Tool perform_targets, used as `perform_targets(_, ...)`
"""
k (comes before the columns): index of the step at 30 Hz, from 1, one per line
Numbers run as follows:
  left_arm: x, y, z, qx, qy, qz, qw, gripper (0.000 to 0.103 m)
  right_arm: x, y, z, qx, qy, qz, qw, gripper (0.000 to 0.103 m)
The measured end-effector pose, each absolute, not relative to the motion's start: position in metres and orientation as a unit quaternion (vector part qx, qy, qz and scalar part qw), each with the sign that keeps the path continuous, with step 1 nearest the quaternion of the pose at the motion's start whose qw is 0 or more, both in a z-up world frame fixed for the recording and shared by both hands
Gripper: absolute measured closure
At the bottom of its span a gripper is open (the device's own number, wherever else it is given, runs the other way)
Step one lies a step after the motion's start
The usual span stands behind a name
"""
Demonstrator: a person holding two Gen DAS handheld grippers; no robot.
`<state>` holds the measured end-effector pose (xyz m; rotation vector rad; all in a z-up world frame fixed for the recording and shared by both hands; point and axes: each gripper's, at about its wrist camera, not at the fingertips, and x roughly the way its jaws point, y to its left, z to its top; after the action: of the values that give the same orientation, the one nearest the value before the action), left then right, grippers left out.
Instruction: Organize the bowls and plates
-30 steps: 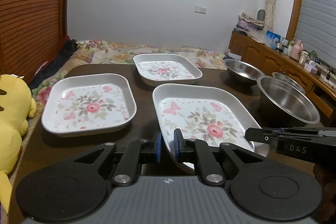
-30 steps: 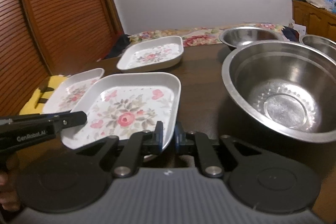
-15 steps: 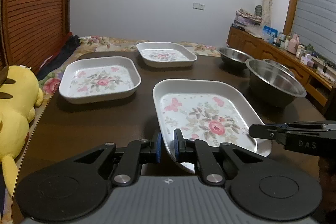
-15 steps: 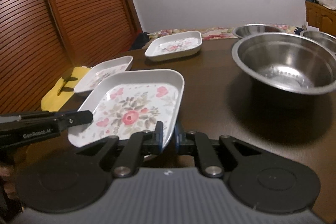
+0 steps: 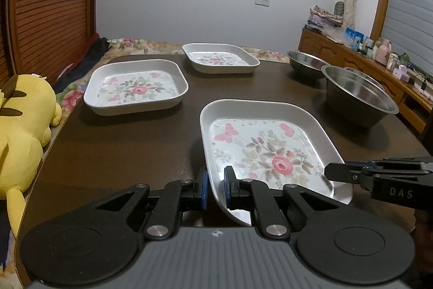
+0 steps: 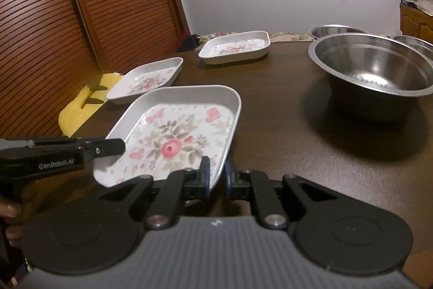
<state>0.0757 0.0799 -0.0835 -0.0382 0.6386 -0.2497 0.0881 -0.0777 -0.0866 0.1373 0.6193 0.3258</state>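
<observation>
A white square plate with a pink rose print (image 5: 268, 148) (image 6: 178, 140) hangs just over the dark table, held by both grippers. My left gripper (image 5: 216, 188) is shut on its near left rim. My right gripper (image 6: 217, 176) is shut on its near right rim, and shows in the left wrist view (image 5: 328, 172) at the plate's right corner. Two more floral plates rest on the table, one at mid left (image 5: 136, 87) (image 6: 147, 80) and one at the back (image 5: 220, 58) (image 6: 236, 46). A large steel bowl (image 5: 358, 96) (image 6: 374, 67) stands at the right with a smaller one (image 5: 307, 64) (image 6: 331, 30) behind it.
A yellow plush toy (image 5: 19, 126) (image 6: 81, 104) lies off the table's left edge beside a slatted wooden door (image 6: 67, 4). A wooden sideboard (image 5: 379, 72) with bottles runs along the right wall. A third steel bowl's rim (image 6: 416, 42) shows behind the large bowl.
Both grippers have drawn back toward the near table edge with the plate between them. The other plates and the bowls now look farther away. Both grips are unchanged.
</observation>
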Motion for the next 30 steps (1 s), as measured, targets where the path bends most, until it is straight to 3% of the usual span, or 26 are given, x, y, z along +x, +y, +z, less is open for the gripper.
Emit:
perform_targets(23, 0.08, 0.082, -0.082, -0.028, 0.316, -0.107, 0.942, 0.089, 0.091, -0.075, -0.09, 0.053, 0.301, 0.15, 0.94, 0.088)
perform_targets(26, 0.08, 0.084, -0.075, -0.028, 0.309, -0.103, 0.945, 0.081, 0.091, -0.079, -0.087, 0.056, 0.294, 0.146, 0.943, 0.087)
perform_targets(28, 0.08, 0.086, -0.069, -0.027, 0.301, -0.1, 0.948, 0.068, 0.09, -0.082, -0.082, 0.056, 0.286, 0.144, 0.946, 0.087)
perform_targets(30, 0.081, 0.088, -0.061, -0.026, 0.293, -0.098, 0.951, 0.063, 0.091, -0.085, -0.075, 0.056, 0.277, 0.143, 0.948, 0.085)
